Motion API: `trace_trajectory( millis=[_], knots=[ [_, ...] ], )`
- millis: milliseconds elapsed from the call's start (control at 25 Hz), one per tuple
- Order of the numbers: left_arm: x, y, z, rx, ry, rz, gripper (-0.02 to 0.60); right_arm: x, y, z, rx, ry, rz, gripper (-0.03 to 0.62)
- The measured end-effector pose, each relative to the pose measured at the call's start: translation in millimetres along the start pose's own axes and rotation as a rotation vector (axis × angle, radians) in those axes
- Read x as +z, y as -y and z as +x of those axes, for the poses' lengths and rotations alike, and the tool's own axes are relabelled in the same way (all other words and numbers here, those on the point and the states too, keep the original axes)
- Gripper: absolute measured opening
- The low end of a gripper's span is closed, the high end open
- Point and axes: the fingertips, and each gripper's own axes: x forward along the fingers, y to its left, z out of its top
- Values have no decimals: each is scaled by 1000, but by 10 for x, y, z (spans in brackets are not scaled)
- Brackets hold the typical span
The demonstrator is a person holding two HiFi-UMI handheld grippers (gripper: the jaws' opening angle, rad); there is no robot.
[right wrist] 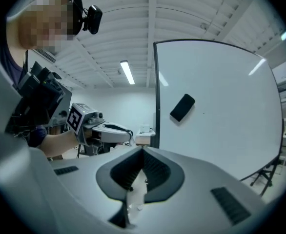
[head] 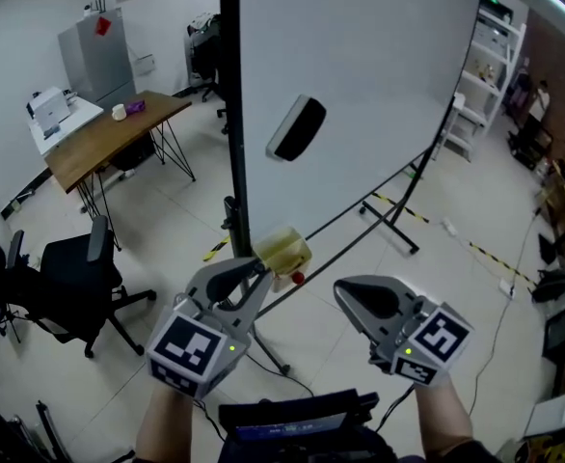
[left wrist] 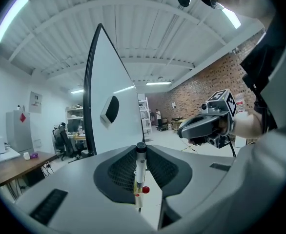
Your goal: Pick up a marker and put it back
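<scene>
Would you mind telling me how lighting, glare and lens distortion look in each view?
Head view: even light, mild fisheye bowing. Left gripper view: ceiling lamp blows out white, dark vignetted corners, whiteboard edge strongly curved, marker sharp. Right gripper view: pale glare streaks on the whiteboard.

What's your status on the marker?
Left claw shut on marker. Right claw shut, empty. Whiteboard ahead, eraser on it; nothing seen in the way.

Left gripper (head: 255, 266), right gripper (head: 348, 293) before whiteboard (head: 379, 114)
</scene>
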Motion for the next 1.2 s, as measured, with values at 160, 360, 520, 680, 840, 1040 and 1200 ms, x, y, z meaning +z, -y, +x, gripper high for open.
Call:
trace_trajectory(
  millis=[160, 360, 520, 680, 840, 1040, 1200],
  knots=[
    [85, 260, -67, 20, 2, 7, 64, -12, -132, -289, 26, 7, -10, 12],
    [156, 711, -71, 79, -11, 17, 64, -66, -171, -802, 78, 4, -22, 12],
    [176, 1161, -50, 118, -16, -7, 64, -164, -164, -1227, 118, 6, -24, 12],
    [117, 1646, -79, 159, -28, -14, 64, -316, -221, -1640, 153, 13, -22, 12],
    [100, 2051, -136, 211, -33, -37, 64, -446, -295, -1979, 201, 26, 0, 12],
    [101, 2308, -276, 255, -72, -33, 64, -533, -349, -2175, 234, 37, 47, 12],
    [150, 2319, -495, 298, -75, -31, 64, -519, -489, -2168, 260, 56, 70, 12]
  ],
)
